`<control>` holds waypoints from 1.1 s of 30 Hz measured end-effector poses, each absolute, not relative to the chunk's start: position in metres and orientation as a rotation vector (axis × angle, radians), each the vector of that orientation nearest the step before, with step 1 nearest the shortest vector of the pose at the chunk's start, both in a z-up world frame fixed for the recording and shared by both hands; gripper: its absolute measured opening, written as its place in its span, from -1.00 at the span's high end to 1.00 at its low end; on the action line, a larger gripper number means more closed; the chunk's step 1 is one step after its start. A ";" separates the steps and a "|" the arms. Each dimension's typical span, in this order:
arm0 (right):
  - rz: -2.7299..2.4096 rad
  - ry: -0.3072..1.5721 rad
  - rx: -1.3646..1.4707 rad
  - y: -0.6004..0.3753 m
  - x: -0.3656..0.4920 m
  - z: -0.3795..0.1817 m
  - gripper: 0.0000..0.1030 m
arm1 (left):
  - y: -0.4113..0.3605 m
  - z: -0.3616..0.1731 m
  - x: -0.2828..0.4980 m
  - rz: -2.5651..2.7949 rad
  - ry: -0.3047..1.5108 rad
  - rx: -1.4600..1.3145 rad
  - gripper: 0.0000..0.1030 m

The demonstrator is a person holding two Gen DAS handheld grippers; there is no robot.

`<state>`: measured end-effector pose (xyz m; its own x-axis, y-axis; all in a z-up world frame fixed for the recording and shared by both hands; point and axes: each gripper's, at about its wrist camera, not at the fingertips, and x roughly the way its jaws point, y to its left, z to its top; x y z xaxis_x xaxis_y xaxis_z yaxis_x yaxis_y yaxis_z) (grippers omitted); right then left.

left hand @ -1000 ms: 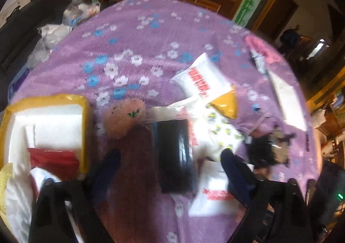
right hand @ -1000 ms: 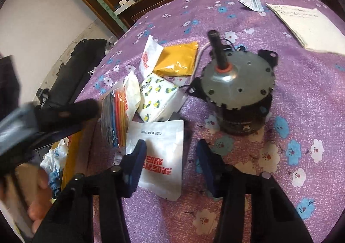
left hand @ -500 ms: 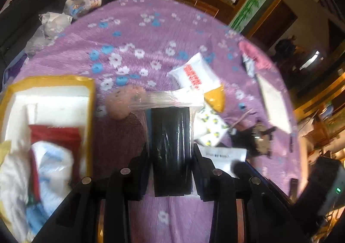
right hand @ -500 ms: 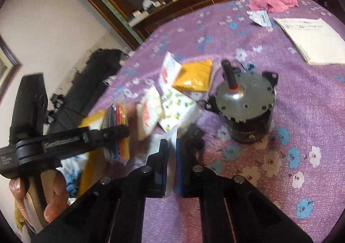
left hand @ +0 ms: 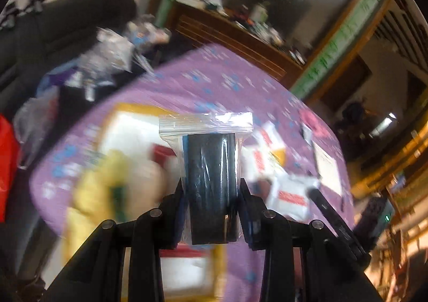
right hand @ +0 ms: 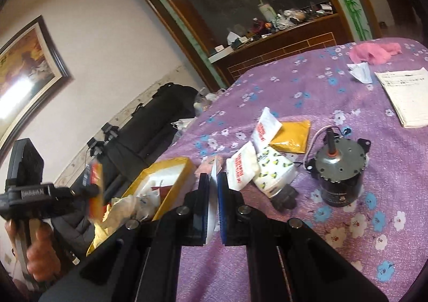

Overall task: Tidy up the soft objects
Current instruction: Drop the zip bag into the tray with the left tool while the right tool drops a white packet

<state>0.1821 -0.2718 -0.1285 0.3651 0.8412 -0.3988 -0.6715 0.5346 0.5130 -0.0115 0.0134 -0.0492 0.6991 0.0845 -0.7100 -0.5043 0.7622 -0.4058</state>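
Note:
My left gripper is shut on a clear zip bag with a black roll inside, held up above the purple flowered table. Below and left lies a yellow box with a white inside, blurred. In the right wrist view a hand holds that gripper left of the box, the bag edge-on. My right gripper is shut on a thin white packet, raised off the cloth. Two white packets, a patterned tissue pack and a yellow pouch lie just beyond.
A grey motor stands right of the packets, with a small black part in front of them. Papers and a pink cloth lie at the far right. A black bag and a wooden cabinet stand beyond the table's edge.
The left gripper closed on the zip bag, lifted it and swung left over the yellow box. The right gripper closed on the white packet and raised it off the table.

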 end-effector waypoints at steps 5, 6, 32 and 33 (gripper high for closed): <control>1.044 0.699 0.253 -0.257 0.168 -0.121 0.88 | 0.060 -0.053 -0.024 0.437 0.732 -0.619 0.29; 1.059 0.714 0.253 -0.250 0.164 -0.118 0.88 | 0.065 -0.058 -0.021 0.442 0.738 -0.617 0.29; 1.137 0.913 0.167 -0.077 0.168 -0.155 0.02 | 0.101 -0.131 0.036 0.425 0.806 -0.594 -0.59; 1.143 0.889 0.182 -0.081 0.168 -0.150 -0.14 | 0.099 -0.128 0.033 0.430 0.788 -0.597 -0.66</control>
<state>0.1677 -0.0810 -0.1501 0.1250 0.8460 -0.5183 -0.7112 0.4407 0.5477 0.0326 0.0986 -0.1282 0.6345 0.1385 -0.7604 -0.5649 0.7546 -0.3339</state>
